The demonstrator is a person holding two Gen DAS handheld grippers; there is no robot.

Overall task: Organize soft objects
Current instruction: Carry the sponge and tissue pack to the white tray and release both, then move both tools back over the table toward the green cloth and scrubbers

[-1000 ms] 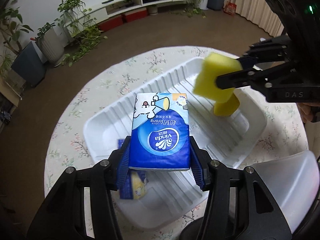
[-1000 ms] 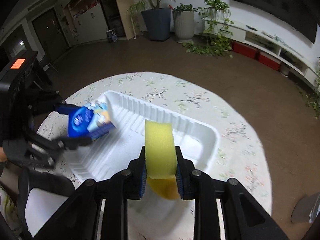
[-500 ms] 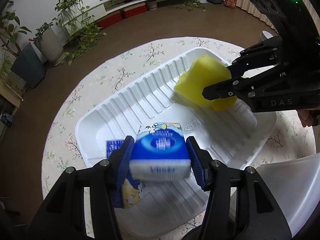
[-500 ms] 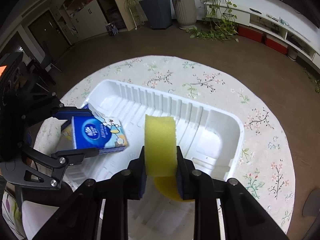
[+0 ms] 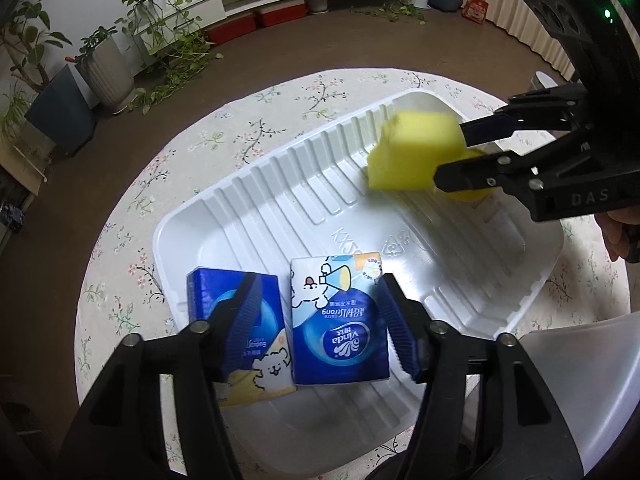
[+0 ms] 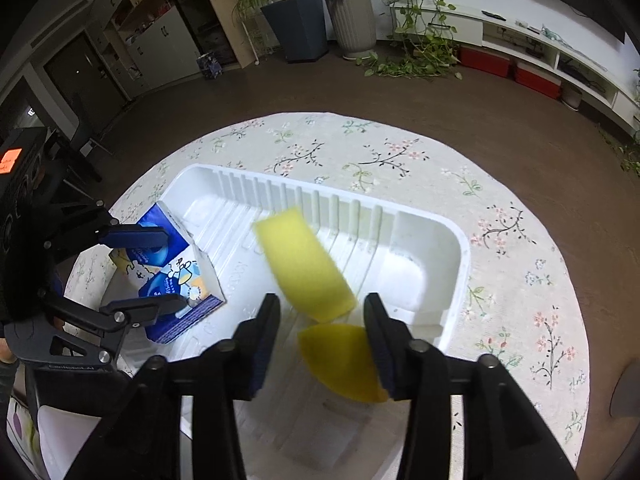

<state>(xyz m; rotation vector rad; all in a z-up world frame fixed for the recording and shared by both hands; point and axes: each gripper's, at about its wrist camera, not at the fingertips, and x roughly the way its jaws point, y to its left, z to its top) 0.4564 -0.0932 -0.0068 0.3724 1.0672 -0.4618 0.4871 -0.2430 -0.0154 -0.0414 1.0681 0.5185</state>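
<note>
A round table with a flowery cloth [image 6: 400, 160] filled the middle of both views, and a big white ribbed tray [image 5: 280, 208] lay on it. In the left wrist view, the left gripper [image 5: 318, 322] sat at the bottom, and its jaws were opening around a blue tissue pack [image 5: 340, 324] that lay flat on the tray floor; the right blue finger [image 5: 394, 320] was just beside the pack's edge and the left finger stood clear of it. That left finger covered part of a second tissue pack [image 5: 256, 360], which lay just to the left, close to the tray's lower left rim. In the right wrist view, the right gripper [image 6: 320, 340] was also opening, and a yellow sponge [image 6: 306, 264], blurred and tilted, was free above the tray ahead of the fingertips, touching neither pad. Another yellow sponge [image 6: 340, 360] lay on the tray floor between the two fingers. The middle and the right end of the tray were bare in that view, with room there. A pale plastic thing [image 5: 580, 380] sat past the tray at the lower right of the left wrist view. Brown floor ran all around the table, with potted plants [image 6: 352, 12] and a long white shelf [image 6: 540, 48] far off along the top.
</note>
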